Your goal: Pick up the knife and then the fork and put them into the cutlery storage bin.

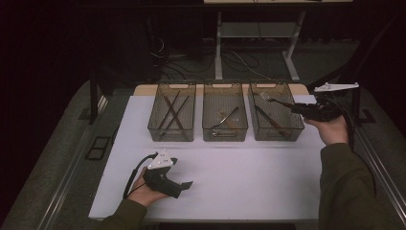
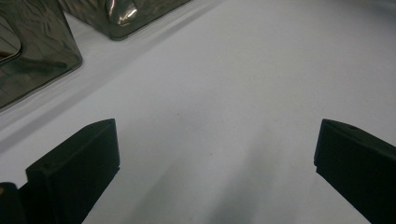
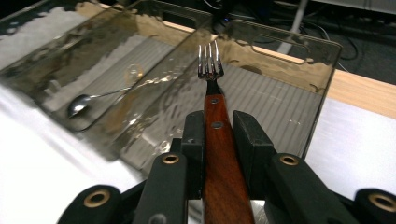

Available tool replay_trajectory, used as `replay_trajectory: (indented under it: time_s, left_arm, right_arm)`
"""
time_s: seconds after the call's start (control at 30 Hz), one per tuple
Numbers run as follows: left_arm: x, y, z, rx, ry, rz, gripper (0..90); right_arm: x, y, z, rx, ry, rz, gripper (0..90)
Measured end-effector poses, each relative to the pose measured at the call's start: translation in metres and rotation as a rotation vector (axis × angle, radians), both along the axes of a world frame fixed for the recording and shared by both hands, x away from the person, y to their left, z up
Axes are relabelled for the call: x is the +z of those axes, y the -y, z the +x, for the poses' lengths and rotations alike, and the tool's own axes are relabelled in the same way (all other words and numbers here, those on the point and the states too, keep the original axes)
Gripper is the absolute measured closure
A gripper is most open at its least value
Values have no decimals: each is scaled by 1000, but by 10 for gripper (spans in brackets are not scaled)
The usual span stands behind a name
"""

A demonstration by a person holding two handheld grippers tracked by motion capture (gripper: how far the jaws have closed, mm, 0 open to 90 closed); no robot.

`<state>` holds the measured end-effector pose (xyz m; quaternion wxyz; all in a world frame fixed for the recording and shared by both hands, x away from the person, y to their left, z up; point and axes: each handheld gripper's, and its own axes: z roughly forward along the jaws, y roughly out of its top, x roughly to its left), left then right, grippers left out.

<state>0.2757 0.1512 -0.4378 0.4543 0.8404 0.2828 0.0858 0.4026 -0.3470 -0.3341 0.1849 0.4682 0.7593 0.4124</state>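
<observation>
Fork held over the right bin; three bins on the desk (image 1: 215, 182).

Left gripper (image 1: 187, 184) rests low on the desk, jaws released, nothing between them. Three smoked bins counted: left bin (image 1: 171, 130) with dark sticks, count unclear; middle bin (image 1: 225, 130) with a spoon (image 3: 79, 105), other contents murky. Right gripper (image 3: 219, 135) is clenched on one wooden-handled fork (image 3: 212, 88), handle end cut off, above the right bin (image 1: 277, 132).

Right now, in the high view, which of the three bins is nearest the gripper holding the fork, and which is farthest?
From the right gripper, holding the fork:
1. Right bin, directly under the fork.
2. Middle bin, one over to the left, with a spoon inside.
3. Left bin, at the far left end of the row.
</observation>
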Motion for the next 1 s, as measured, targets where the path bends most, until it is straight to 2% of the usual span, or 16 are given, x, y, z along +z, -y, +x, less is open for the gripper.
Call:
replay_trajectory:
  time_s: [0.3, 0.5, 0.73, 0.83, 0.9, 1.0]
  left_arm:
    - [0, 2, -1, -11, 0, -6, 0]
    - [0, 3, -1, -20, -3, -7, 0]
    - [-1, 3, -1, -25, -4, -9, 0]
    - [-1, 4, -1, -28, -7, -11, 0]
    - [-1, 4, -1, -32, -8, -10, 0]
    - [-1, 4, -1, -34, -9, -7, 0]
  right_arm:
    - [-20, -12, 29, -85, -60, -21, 748]
    - [-38, -22, 45, -106, -104, -33, 747]
    - [-51, -31, 54, -129, -127, -21, 747]
    - [-54, -33, 56, -139, -127, -40, 745]
    - [-56, -33, 56, -133, -136, -33, 740]
    - [-57, -31, 56, -124, -145, -25, 669]
